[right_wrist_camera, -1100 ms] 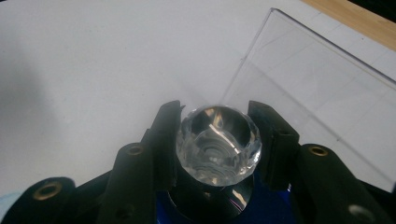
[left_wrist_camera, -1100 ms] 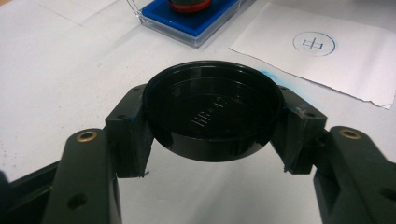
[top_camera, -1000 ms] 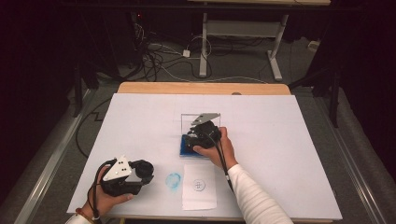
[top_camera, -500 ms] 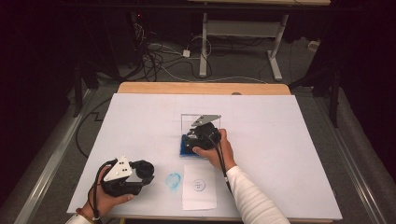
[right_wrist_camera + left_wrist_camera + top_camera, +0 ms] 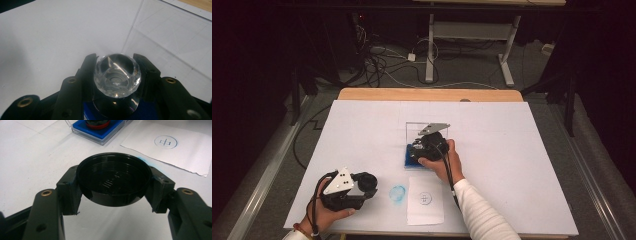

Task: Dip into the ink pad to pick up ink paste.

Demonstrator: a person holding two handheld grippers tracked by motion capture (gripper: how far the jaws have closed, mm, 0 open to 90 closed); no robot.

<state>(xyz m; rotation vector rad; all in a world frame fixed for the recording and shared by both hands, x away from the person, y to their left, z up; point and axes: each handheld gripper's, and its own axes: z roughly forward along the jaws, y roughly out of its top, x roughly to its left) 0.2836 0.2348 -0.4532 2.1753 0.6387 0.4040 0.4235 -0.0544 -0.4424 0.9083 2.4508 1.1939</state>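
From above, the right gripper (image 5: 418, 149) sits on a stamp at the blue ink pad (image 5: 412, 161) in its clear case, while the left gripper (image 5: 371, 184) rests near the table's front edge, left of the printed paper slip (image 5: 426, 200). Along the left claw, the black round lid (image 5: 113, 178) is pinched between both jaws. Along the right claw, the jaws clamp the crystal-topped stamp (image 5: 117, 75). One mark is already printed; the stamp looks to be inking or going back into its case.

My table (image 5: 522, 150) white-topped, wood edge at far side. Beyond: dark room, grey floor (image 5: 472, 70), tangled cables (image 5: 377, 55), white desk frame (image 5: 507, 55).
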